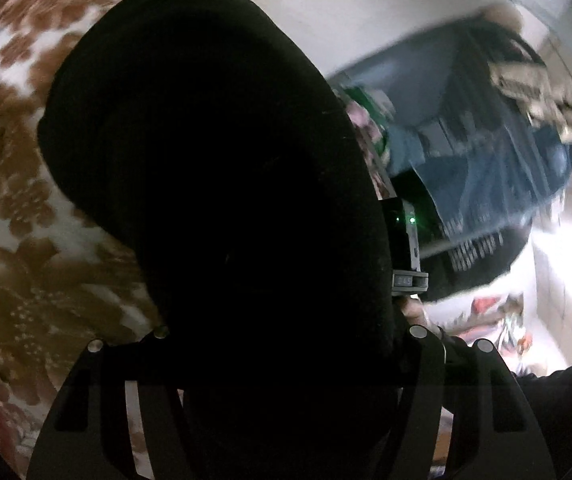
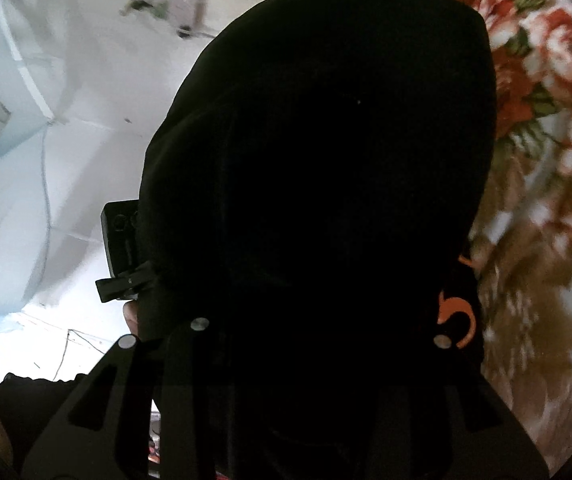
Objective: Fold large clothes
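Note:
A black garment (image 1: pixel 213 168) fills the middle of the left wrist view and hangs bunched from my left gripper (image 1: pixel 277 360), which is shut on it; the fingertips are buried in the cloth. In the right wrist view the same black garment (image 2: pixel 326 160), with an orange print (image 2: pixel 460 316) near its right edge, covers my right gripper (image 2: pixel 318 344), which is shut on it too. Both grippers hold the garment up off the floral bedspread (image 1: pixel 17 264). The other gripper's body (image 1: pixel 406 248) shows past the cloth's edge.
The brown and red floral bedspread (image 2: pixel 546 200) lies to the right in the right wrist view. A pile of blue and dark clothes (image 1: pixel 486 152) lies at the right in the left wrist view. White walls (image 2: pixel 45 160) and a tiled floor (image 1: pixel 566 264) lie beyond.

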Available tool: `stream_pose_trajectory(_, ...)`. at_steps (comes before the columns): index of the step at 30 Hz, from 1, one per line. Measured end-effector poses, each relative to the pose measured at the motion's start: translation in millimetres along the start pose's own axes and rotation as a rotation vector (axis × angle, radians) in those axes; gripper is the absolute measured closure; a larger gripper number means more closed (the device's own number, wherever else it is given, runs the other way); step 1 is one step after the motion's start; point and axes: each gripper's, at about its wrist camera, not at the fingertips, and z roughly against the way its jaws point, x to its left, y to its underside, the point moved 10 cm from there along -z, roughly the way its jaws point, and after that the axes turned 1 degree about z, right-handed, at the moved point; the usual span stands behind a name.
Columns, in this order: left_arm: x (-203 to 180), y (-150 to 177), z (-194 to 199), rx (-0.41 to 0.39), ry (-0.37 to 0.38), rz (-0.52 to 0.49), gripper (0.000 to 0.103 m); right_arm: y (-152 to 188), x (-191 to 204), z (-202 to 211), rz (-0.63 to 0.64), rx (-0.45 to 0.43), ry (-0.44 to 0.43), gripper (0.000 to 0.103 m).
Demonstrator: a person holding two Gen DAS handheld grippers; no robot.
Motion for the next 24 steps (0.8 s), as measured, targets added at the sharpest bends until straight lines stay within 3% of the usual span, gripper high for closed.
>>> stream_pose_trajectory(5,-96,27,-33,0.104,0.027,-0.113,0.039,52,28,93,-0.010,-0.145,0.025,0.068)
stream_pose_trajectory(11,-227,84,-108,0.234,0.127,-0.239,0.039,143,47,248,-0.048,-0.304,0.070,0.068)
stream_pose_trajectory(18,-382,168,-227,0.355,0.325,-0.307,0.039,244,47,455,-0.111,-0.459,0.265,0.068)
stream_pose_trajectory(20,-421,195,-260,0.395,0.387,-0.320,0.039,277,54,491,-0.130,-0.489,0.320,0.068)
stream_pose_trajectory(24,-462,236,-310,0.467,0.495,-0.326,0.039,323,46,546,-0.138,-0.549,0.442,0.067)
